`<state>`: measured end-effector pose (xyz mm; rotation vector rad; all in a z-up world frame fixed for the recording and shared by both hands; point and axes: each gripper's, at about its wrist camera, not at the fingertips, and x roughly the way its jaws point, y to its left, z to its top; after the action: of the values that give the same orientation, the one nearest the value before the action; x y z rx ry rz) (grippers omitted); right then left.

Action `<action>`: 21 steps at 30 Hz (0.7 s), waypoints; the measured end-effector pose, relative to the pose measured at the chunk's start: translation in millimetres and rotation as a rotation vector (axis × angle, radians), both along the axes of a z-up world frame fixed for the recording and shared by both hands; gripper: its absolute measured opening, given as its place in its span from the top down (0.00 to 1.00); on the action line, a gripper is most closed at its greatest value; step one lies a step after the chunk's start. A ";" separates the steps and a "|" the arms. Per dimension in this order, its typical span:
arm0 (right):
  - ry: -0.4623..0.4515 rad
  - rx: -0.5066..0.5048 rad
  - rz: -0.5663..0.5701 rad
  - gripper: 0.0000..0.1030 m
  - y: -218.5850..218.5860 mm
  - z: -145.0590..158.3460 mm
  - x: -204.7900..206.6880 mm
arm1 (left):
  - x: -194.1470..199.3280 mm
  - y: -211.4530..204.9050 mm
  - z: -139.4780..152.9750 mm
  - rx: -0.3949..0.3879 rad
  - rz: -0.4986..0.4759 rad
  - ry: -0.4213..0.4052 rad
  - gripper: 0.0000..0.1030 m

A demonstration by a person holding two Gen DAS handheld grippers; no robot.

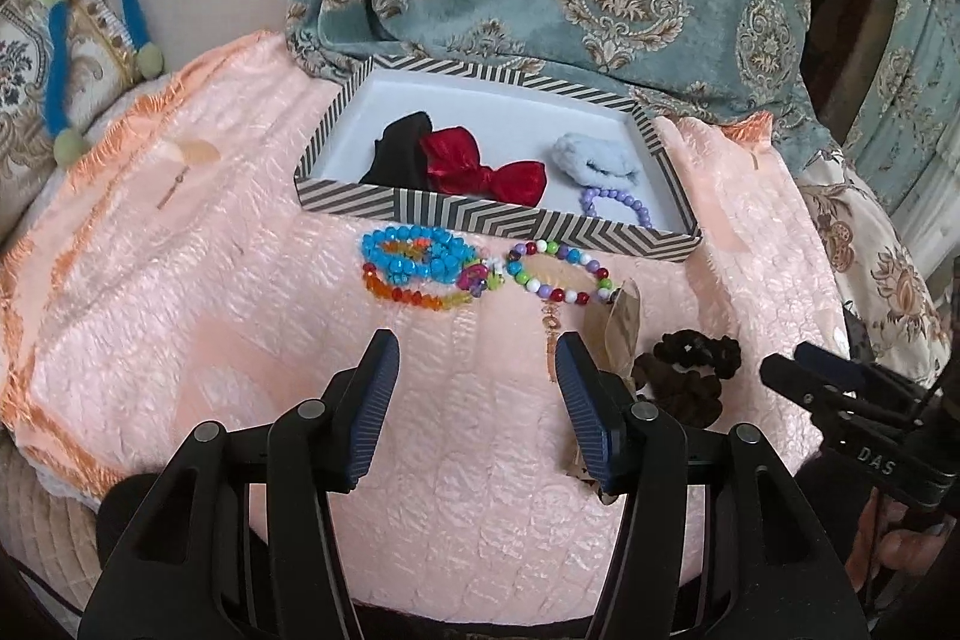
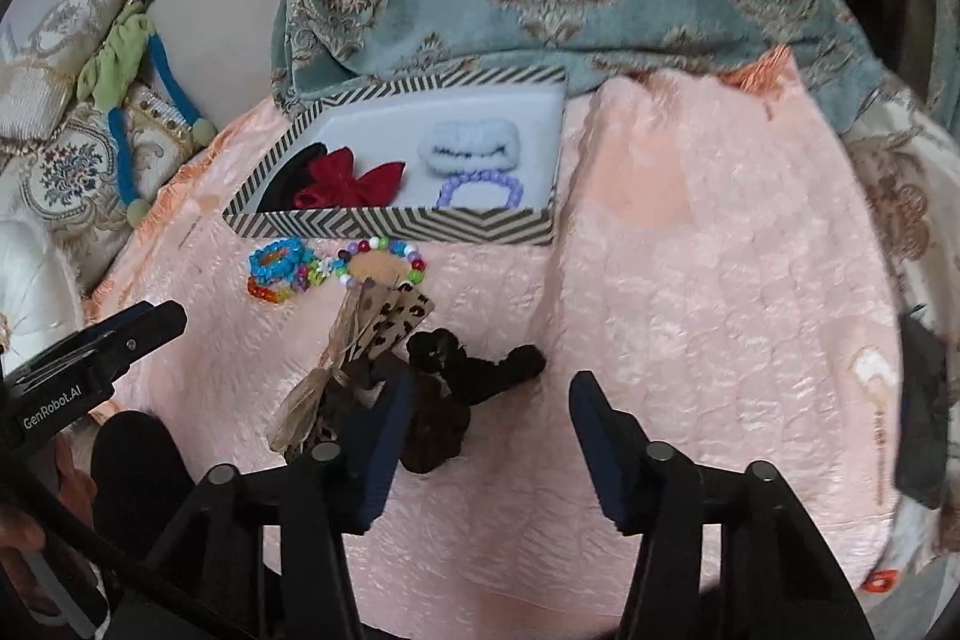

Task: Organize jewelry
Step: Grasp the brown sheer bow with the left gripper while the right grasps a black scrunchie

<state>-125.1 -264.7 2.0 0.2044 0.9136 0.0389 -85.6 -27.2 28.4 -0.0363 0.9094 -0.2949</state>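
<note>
The blue bead bracelets [image 1: 414, 256] lie in a small heap on the pink quilted cloth [image 1: 180, 280], just in front of the striped box [image 1: 480, 217], touching an orange-red bead strand [image 1: 414, 297] and a multicoloured bead bracelet [image 1: 555, 271] at their right. They look light and limp, the beads hard and slick, so a pinch across one strand near the heap's front edge seems safer than a grab at the whole pile. Nearer the cloth's front, the dark scrunchies [image 2: 456, 400] and a leopard-print bow [image 2: 384, 328] are soft and should squash easily. Inside the box sit a red bow [image 1: 480, 169], a black fabric piece [image 1: 399, 148], a pale blue scrunchie [image 1: 594, 154] and a lilac bead bracelet [image 1: 615, 205]. The left gripper [image 1: 477, 370] hovers with jaws spread, empty; the right gripper [image 2: 492, 418] likewise, beside the scrunchies.
</note>
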 end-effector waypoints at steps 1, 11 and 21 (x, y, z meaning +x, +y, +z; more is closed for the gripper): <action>0.004 0.008 0.001 0.51 -0.6 -2.7 2.0 | 1.0 0.1 -0.5 -0.001 0.000 0.002 0.47; 0.069 -0.011 0.081 0.70 11.5 -33.4 35.0 | 3.7 -7.5 -7.0 -0.025 -0.031 0.036 0.47; 0.010 0.067 0.005 0.88 -24.1 -29.9 30.2 | 5.5 -36.1 -23.7 -0.068 -0.109 0.089 0.33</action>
<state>-94.9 -288.7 -27.9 0.2645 0.9237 0.0729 -80.1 -63.3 4.7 -0.0632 0.9916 -0.4288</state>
